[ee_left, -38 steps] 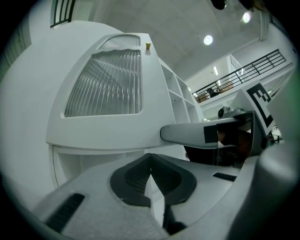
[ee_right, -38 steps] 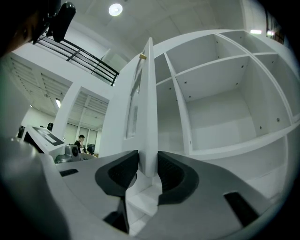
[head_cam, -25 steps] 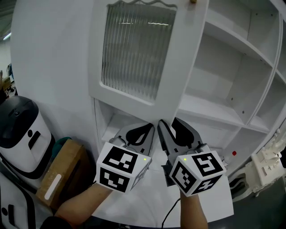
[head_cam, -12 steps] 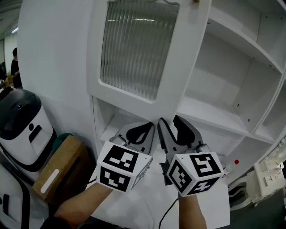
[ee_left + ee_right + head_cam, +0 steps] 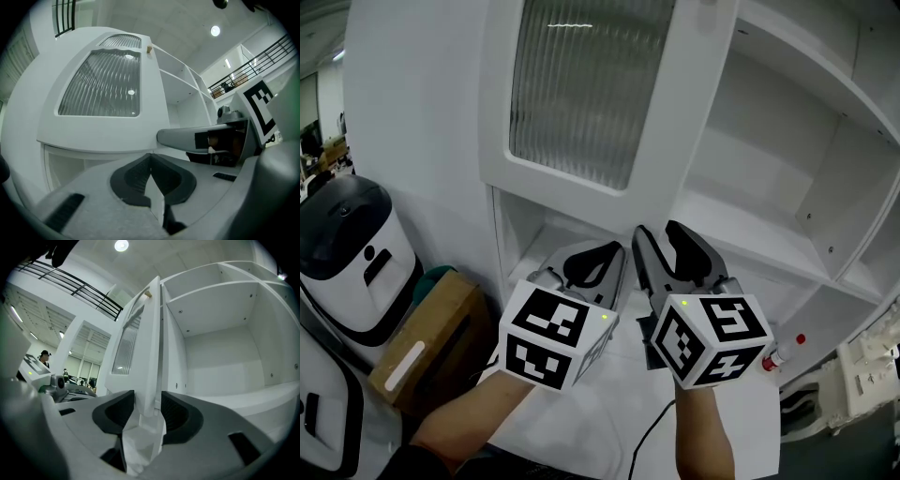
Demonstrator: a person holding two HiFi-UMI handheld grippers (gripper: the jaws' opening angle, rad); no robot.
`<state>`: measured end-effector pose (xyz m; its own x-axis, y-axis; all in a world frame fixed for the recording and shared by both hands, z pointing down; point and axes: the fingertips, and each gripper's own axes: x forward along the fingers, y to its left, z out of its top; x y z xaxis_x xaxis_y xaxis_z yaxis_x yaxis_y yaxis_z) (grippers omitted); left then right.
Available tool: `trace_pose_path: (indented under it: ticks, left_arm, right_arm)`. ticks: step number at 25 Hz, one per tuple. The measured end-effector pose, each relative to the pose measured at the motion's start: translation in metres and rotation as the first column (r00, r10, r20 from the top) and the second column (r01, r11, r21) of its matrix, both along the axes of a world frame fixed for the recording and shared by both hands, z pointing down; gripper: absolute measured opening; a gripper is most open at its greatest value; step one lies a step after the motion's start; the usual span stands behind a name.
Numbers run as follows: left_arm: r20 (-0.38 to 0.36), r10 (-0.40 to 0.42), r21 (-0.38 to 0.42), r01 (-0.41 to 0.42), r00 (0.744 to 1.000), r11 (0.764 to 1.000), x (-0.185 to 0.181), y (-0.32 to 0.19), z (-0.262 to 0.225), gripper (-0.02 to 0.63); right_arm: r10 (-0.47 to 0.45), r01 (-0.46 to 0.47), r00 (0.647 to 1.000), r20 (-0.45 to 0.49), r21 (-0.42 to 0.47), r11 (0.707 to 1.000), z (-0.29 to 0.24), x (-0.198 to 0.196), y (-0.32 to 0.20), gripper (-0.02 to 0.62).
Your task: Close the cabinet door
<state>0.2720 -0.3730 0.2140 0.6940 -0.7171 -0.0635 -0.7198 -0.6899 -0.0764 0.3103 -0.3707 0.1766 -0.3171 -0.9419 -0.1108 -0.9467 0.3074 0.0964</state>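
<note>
The white cabinet door (image 5: 502,122) with a ribbed glass pane (image 5: 581,94) stands open in front of the shelves (image 5: 750,234). My right gripper (image 5: 664,247) reaches up to the door's lower corner. In the right gripper view the door's free edge (image 5: 152,333) runs between the right gripper's (image 5: 146,399) jaws, which are opening, with the pads just off the edge. My left gripper (image 5: 607,255) hangs beside it under the door's bottom rail, shut with nothing in it. The left gripper view shows those tips (image 5: 150,155) meeting below the door (image 5: 103,84).
A white and black machine (image 5: 347,253) and a cardboard box (image 5: 422,347) stand on the floor at the left. A small bottle with a red cap (image 5: 783,352) lies low on the right. A black cable (image 5: 652,441) hangs under my right hand.
The right gripper's fingers have spread a little around the door edge. Both hands have drifted slightly, and the door fills more of the view. The left gripper stays shut.
</note>
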Motion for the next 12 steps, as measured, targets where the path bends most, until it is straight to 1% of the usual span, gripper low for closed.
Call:
trace_pose_path:
  ticks: [12]
  left_arm:
    - [0.004,-0.005,-0.001,0.005,1.000,1.000,0.009,-0.012,-0.001,0.011]
  right_arm:
    - [-0.007,0.007,1.000,0.004,-0.005,1.000,0.001,0.010,-0.019,0.186]
